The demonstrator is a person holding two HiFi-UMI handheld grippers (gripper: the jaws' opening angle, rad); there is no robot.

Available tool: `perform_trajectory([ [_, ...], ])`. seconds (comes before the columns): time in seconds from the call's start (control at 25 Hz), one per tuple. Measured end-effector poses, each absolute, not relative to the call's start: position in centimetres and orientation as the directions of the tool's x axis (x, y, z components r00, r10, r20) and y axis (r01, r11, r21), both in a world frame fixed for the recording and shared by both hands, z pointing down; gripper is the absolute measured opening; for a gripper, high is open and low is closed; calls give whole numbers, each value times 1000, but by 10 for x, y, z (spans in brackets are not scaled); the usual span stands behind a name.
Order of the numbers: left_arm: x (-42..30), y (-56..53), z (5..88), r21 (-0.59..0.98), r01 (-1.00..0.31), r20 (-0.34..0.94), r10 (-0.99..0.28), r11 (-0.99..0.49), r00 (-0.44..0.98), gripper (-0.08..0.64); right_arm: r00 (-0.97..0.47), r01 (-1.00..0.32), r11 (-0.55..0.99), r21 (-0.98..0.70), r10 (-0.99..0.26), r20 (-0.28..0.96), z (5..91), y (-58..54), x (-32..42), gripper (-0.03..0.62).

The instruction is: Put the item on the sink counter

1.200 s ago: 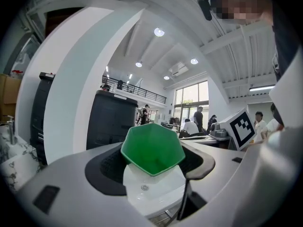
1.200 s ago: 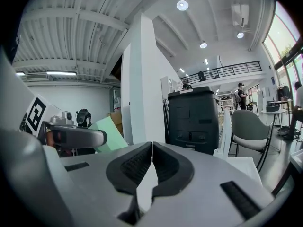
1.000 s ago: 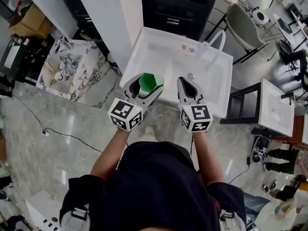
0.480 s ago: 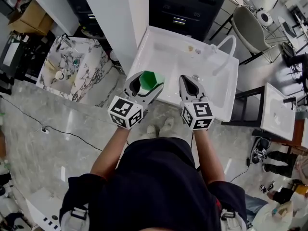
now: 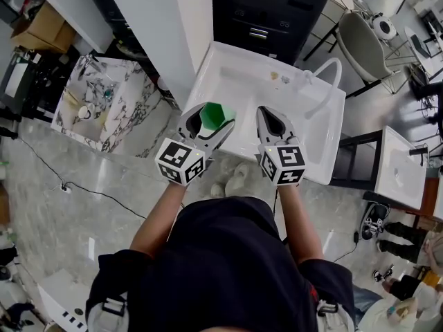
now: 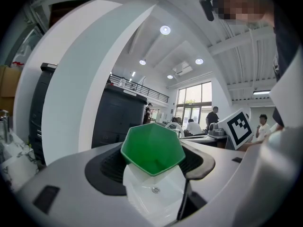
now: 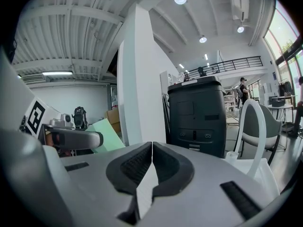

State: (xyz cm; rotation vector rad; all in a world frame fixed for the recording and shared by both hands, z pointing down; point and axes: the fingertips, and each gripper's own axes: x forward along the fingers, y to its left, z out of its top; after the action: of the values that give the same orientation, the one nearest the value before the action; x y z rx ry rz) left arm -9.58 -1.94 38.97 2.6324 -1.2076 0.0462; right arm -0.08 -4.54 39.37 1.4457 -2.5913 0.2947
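Note:
A green faceted cup [image 5: 217, 115] sits between the jaws of my left gripper [image 5: 208, 120], which is shut on it; in the left gripper view the green cup [image 6: 154, 147] shows its hollow mouth. It hangs over the near left rim of the white sink [image 5: 228, 81]. My right gripper [image 5: 271, 121] is held beside it over the sink's near edge, jaws shut with nothing between them, as the right gripper [image 7: 151, 148] view shows. A curved white faucet [image 5: 325, 81] rises at the sink's right.
A white pillar [image 5: 163, 26] and a black cabinet [image 5: 266, 9] stand behind the sink. A marble-patterned basin [image 5: 104, 99] is at the left, another white basin [image 5: 401, 164] at the right. A cable [image 5: 97, 194] runs over the grey floor. Small items lie by the faucet base.
The sink has shifted slightly up and right in the head view as the person stepped closer. Both grippers keep their poses, the green cup still held.

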Motion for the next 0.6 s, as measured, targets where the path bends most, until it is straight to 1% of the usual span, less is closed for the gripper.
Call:
perform_trajectory([
  [0.6, -71, -77, 396, 191, -781, 150, -768, -595, 622, 327, -564, -825, 553, -120, -792, 232, 404, -108, 19, 35],
])
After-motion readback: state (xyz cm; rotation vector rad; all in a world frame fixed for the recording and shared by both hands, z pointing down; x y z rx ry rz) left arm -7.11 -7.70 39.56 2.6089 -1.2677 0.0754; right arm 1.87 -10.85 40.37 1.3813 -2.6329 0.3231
